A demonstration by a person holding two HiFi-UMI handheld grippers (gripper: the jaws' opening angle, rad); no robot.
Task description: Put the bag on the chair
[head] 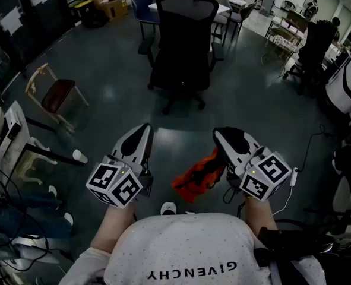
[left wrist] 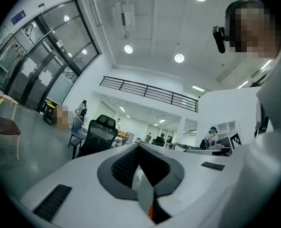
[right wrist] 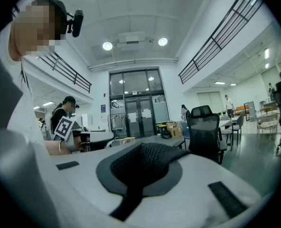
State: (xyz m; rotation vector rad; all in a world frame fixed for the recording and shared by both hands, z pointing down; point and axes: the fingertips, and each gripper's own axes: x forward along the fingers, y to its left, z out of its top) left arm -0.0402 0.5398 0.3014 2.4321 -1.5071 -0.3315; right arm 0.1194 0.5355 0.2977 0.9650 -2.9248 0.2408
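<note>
The orange bag (head: pixel 198 176) shows crumpled low in the head view, just left of my right gripper (head: pixel 224 135) and partly behind it. I cannot tell whether it hangs from that gripper or lies by the person's shoe. The black office chair (head: pixel 184 40) stands a few steps ahead, facing me; it also shows in the left gripper view (left wrist: pixel 98 136) and the right gripper view (right wrist: pixel 204 132). My left gripper (head: pixel 144 130) is held level beside the right one. Both point toward the chair, jaws closed together (left wrist: pixel 139 147) (right wrist: pixel 145 147), and nothing shows between them.
A small wooden chair (head: pixel 55 95) with a dark red seat stands to the left. White furniture and cables (head: pixel 12 153) crowd the near left. Desks, more chairs (head: pixel 282 37) and people stand at the back and right. A cable (head: pixel 309 150) runs over the floor at the right.
</note>
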